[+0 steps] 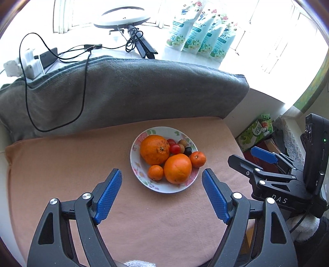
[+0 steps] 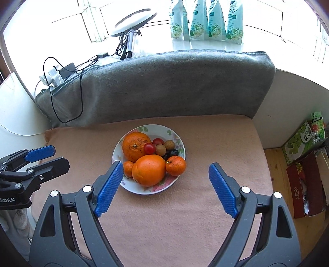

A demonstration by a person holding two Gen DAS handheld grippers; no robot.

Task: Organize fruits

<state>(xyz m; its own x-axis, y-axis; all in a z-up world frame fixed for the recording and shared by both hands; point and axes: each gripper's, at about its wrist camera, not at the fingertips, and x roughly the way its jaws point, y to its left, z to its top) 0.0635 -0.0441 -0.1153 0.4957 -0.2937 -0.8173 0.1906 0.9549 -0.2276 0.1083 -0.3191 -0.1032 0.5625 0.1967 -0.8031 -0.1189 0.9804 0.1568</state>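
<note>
My left claw [image 1: 162,177] hangs with its blue pads spread wide and nothing between them, poised above the pink blanket [image 1: 61,174] just short of the plate [image 1: 135,164]. My right claw [image 2: 166,172] is spread just as wide and also holds nothing; from its own camera its left pad overlaps the near left rim of the plate, though I cannot tell whether it touches. Each claw shows at the edge of the other's view, apart from the plate. The flowered plate sits near the middle of the blanket and carries all the fruit I can see: a large rough orange [image 1: 154,150] at the back left, a smoother large orange [image 1: 177,168] at the front, a small mandarin [image 1: 155,172] tucked at the front left, and another mandarin [image 1: 197,159] at the right rim. Behind the oranges are two cherry tomatoes [image 1: 174,149], two brownish longans [image 2: 165,146] and a dark grape [image 1: 187,151], all bunched together. Beyond the blanket a grey cushion [image 1: 144,88] stands along the back, with a black cable [image 1: 84,86] draped over it. On the sill behind are a ring light [image 1: 123,17] and a row of floral pouches [image 1: 197,32].
</note>
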